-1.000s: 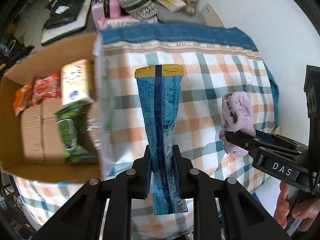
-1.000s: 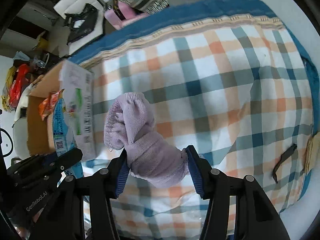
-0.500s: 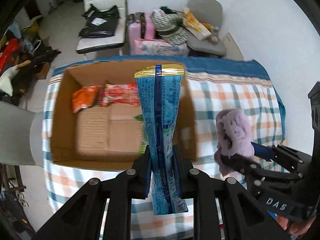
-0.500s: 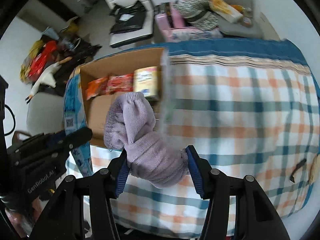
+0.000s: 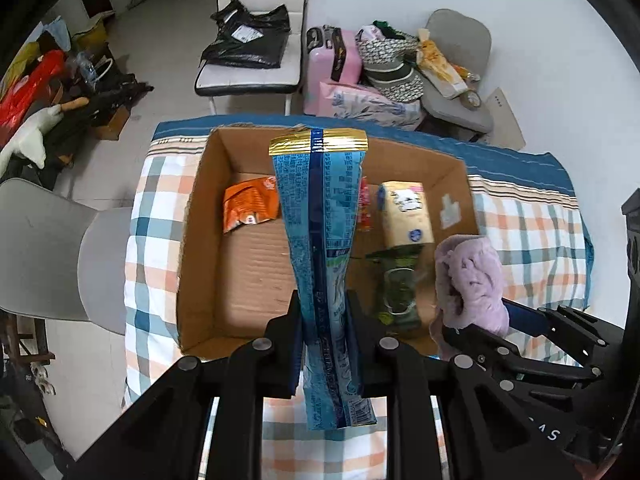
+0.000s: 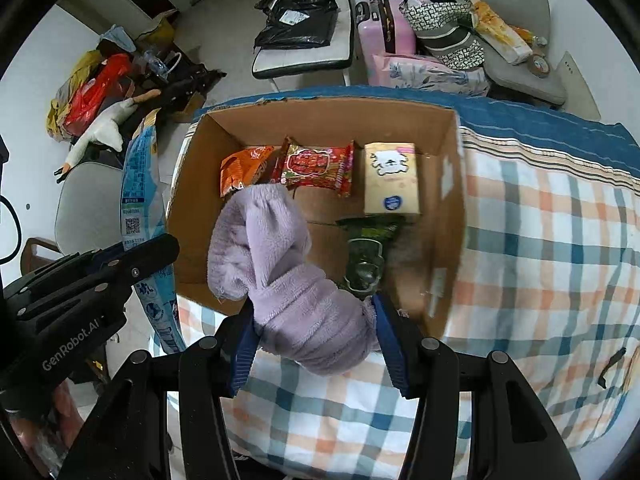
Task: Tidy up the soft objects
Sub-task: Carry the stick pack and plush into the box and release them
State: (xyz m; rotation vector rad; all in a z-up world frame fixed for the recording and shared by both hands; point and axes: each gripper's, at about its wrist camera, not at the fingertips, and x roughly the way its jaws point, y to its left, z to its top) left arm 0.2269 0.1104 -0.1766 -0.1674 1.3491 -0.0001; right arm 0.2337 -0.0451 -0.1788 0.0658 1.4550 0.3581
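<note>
We begin with the worktop [image 6: 540, 240], spread with a checked cloth that fills the right and lower part of the right wrist view. On it, at centre frame, sits the open cardboard box [image 6: 452, 184], its mouth facing up so that soft things can be dropped straight in. It already holds four items laid flat on the floor of the box: an orange snack bag [image 6: 240, 170] and a red snack bag [image 6: 316, 166] along the far wall, a cream tissue pack [image 6: 392, 178] to their right, and a dark green packet [image 6: 366, 252] nearer us. We judge the bare cardboard at the lower left of the box to be the room left for what we carry.

Our left claw [image 5: 322, 320] is clamped narrowly on the lower part of a long blue packet [image 5: 320, 216], which stands upright with its gold-sealed end at the top, over the middle of the box in the left wrist view. Gripping it low keeps the flat bag from flopping, we think.

Our right claw [image 6: 314, 320] is closed around a bundle of lilac fleece [image 6: 280, 268], the jaws squeezing its thick middle while the loose end lolls up and left. It hangs above the near edge of the box. Both things look ready to go in.
</note>
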